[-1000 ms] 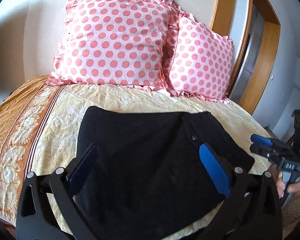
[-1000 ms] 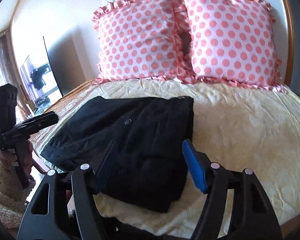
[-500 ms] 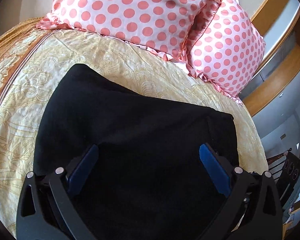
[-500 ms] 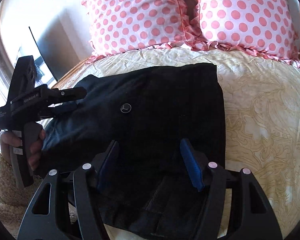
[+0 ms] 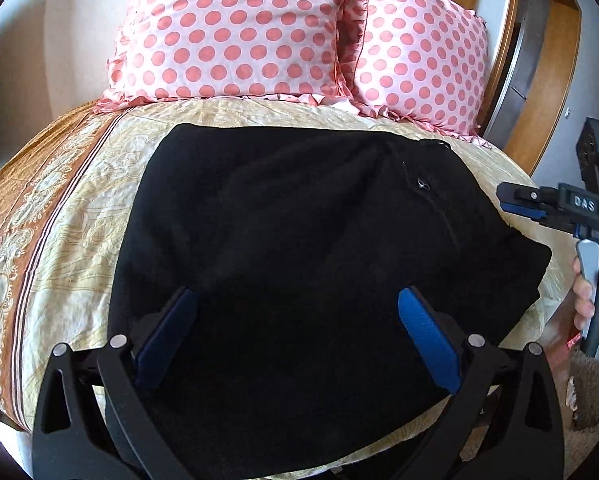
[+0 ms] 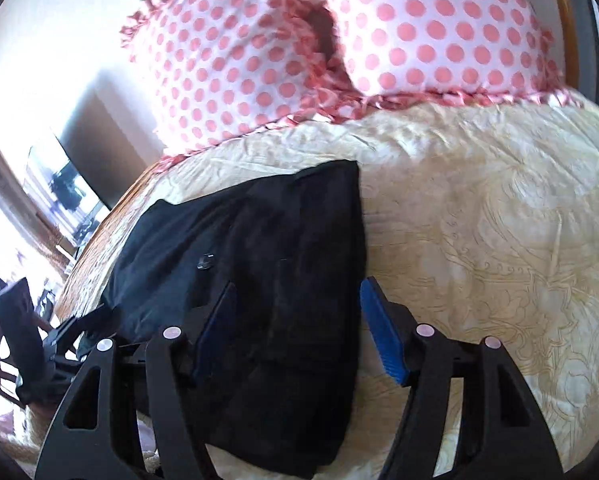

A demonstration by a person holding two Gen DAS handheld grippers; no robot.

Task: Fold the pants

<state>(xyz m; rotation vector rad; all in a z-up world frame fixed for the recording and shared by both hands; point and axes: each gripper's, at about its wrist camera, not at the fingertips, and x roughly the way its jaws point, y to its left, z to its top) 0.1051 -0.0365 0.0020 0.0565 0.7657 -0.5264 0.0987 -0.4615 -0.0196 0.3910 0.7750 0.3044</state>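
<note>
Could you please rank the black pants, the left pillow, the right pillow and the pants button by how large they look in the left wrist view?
1. Pants, though they lie nearest the camera.
2. Left pillow.
3. Right pillow, partly hidden behind the left one, so its true size is unsure.
4. Button, by far the smallest.

One pants (image 5: 299, 248), black, folded, centre of frame. Two pillows: one (image 5: 235, 28) upper centre, one (image 5: 415, 56) upper right, both pink-dotted. One bedspread (image 5: 67, 216), left and lower edges. Two grippers: left gripper (image 5: 295, 336) at bottom, right gripper (image 5: 511, 200) at right edge. One hand (image 5: 587, 292) visible, lower right. One button (image 6: 205, 261) on pants, centre left of right wrist view.
</note>
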